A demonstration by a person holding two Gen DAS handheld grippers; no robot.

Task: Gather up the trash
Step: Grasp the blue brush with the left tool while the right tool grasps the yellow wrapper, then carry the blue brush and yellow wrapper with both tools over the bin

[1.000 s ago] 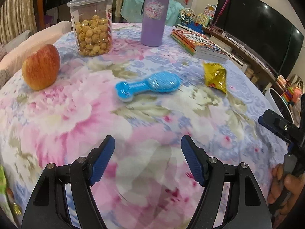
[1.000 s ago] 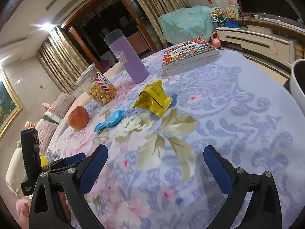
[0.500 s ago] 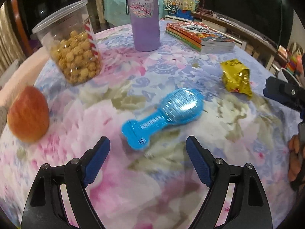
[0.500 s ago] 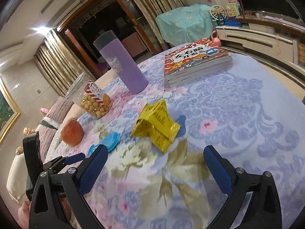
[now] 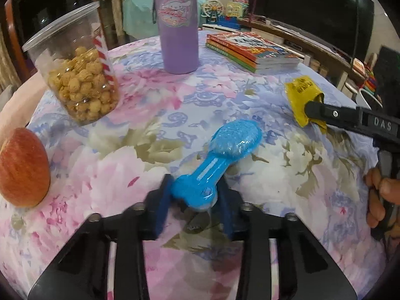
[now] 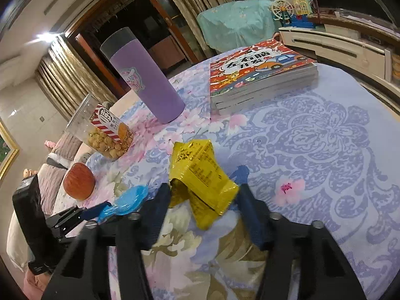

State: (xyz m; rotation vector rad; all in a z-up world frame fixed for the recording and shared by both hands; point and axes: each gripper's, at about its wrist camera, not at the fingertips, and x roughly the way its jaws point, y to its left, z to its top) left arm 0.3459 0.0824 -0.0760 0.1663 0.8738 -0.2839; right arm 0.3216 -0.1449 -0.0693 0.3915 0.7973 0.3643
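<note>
A blue spoon-shaped plastic piece (image 5: pixel 235 137) lies on the flowered tablecloth (image 5: pixel 105 175). My left gripper (image 5: pixel 195 197) is closing, and both pads touch the sides of its narrow near end. The right wrist view shows the same piece (image 6: pixel 130 200) at the left gripper's tips (image 6: pixel 95 212). A crumpled yellow snack wrapper (image 6: pixel 200 172) sits between the pads of my right gripper (image 6: pixel 203 200), whose jaws are closing with both pads against it. From the left wrist view, one right finger (image 5: pixel 315 110) overlaps the wrapper (image 5: pixel 300 92).
On the table stand an apple (image 5: pixel 22 167) at the left, a clear jar of nuts (image 5: pixel 77 80), a purple flask (image 5: pixel 177 25) and a stack of books (image 5: pixel 252 50). A hand (image 5: pixel 380 192) holds the right gripper near the table's right edge.
Both grippers moved forward over the table and their jaws came together: the left around the blue piece's near end, the right around the yellow wrapper.
</note>
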